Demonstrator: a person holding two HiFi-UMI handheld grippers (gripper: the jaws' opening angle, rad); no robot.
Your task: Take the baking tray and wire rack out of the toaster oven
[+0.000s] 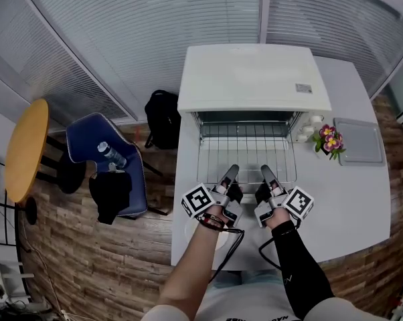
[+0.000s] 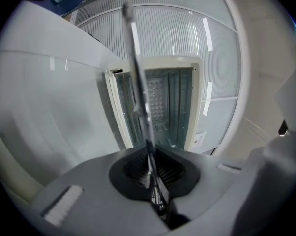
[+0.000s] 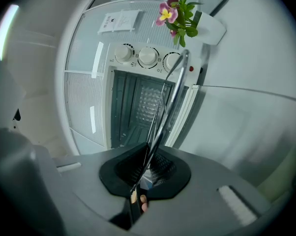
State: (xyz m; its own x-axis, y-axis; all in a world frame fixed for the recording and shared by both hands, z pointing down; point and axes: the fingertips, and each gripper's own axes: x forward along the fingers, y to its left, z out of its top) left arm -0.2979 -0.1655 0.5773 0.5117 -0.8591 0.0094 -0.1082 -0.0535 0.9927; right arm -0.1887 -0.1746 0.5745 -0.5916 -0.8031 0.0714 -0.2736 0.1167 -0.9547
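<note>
The white toaster oven [image 1: 254,77] stands open at the back of the white table [image 1: 362,199]. Its wire rack [image 1: 248,154] is drawn most of the way out over the table and held level. My left gripper [image 1: 231,174] is shut on the rack's front edge left of centre, and my right gripper [image 1: 266,173] is shut on it right of centre. In the left gripper view the rack [image 2: 138,82] runs edge-on out of the shut left gripper [image 2: 150,168] toward the oven cavity [image 2: 160,107]. The right gripper view shows the same: rack [image 3: 170,97], right gripper [image 3: 148,168], cavity [image 3: 138,104]. A grey baking tray [image 1: 359,142] lies flat on the table's right.
A small pot of pink flowers [image 1: 329,140] stands right of the oven by its knobs [image 3: 148,56]. Left of the table are a blue chair [image 1: 108,159] with a bottle and dark cloth, a black bag [image 1: 163,118] and a round yellow table [image 1: 26,146]. Blinds cover the back walls.
</note>
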